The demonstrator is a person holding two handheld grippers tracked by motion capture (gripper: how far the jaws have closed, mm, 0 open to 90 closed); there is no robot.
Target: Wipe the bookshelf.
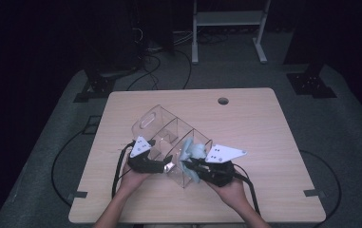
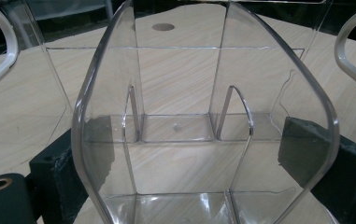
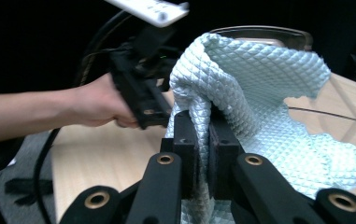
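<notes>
A clear plastic organizer (image 1: 169, 133) with several compartments and handle cut-outs lies on the wooden table (image 1: 250, 123). My left gripper (image 1: 166, 167) is shut on the organizer's near end. In the left gripper view its black pads (image 2: 316, 158) press on the outer walls of the organizer (image 2: 180, 93) from both sides. My right gripper (image 1: 191, 167) is shut on a light blue quilted cloth (image 1: 191, 153). It holds the cloth against the organizer's right side. In the right gripper view the cloth (image 3: 259, 93) is pinched between the jaws of the right gripper (image 3: 208, 126) and drapes over the organizer's rim (image 3: 264, 31).
A round cable hole (image 1: 223, 100) sits near the table's far edge. Black cables trail from both grippers over the near edge. Beyond the table stand a white frame (image 1: 226, 19) and dark stands on a grey floor. Bare wood lies to the right of my hands.
</notes>
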